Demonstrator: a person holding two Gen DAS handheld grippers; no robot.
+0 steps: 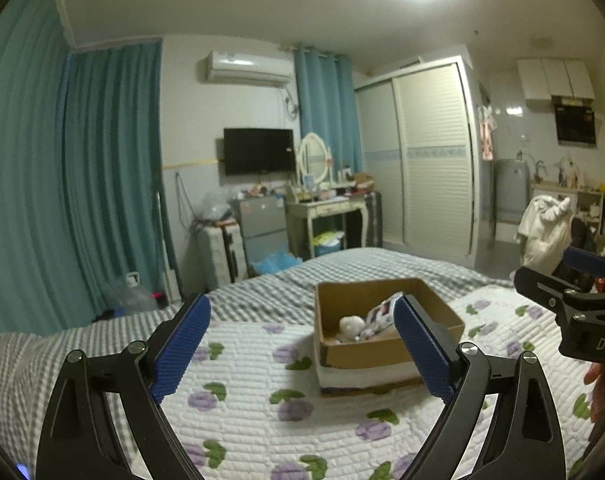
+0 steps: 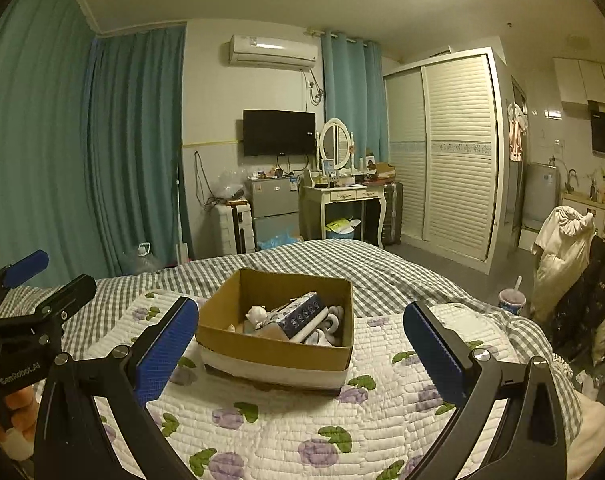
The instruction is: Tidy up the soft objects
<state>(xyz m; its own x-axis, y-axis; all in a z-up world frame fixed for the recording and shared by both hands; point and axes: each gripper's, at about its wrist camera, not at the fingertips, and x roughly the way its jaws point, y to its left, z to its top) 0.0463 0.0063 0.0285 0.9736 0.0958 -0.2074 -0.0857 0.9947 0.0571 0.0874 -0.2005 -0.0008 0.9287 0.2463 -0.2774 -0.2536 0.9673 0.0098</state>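
1. Hovering above the quilt (image 1: 262,392) on the bed (image 2: 334,258), the left tongs (image 1: 302,348) stand spread wide with nothing between the blue pads (image 1: 180,344).
2. Right tongs (image 2: 302,350): likewise spread wide and empty, pads (image 2: 432,350) to either side of the box (image 2: 270,350) as seen from the right wrist.
3. Box: open cardboard, resting on the quilt toward the foot edge of the bed, where the checked sheet begins.
4. Contents: a small white plush (image 2: 257,314) at the left inside the box; a dark printed pack (image 2: 302,312) leans across the middle; white looped items (image 2: 334,322) lie at the right, kind unclear.
5. Left wrist view: the plush (image 1: 351,326) and pack (image 1: 378,314) show over the near wall of the box (image 1: 366,354); the right tongs' body (image 1: 574,304) enters at the right edge.
6. Right wrist view: the left tongs' body (image 2: 30,312) shows at the left edge, apart from the box.
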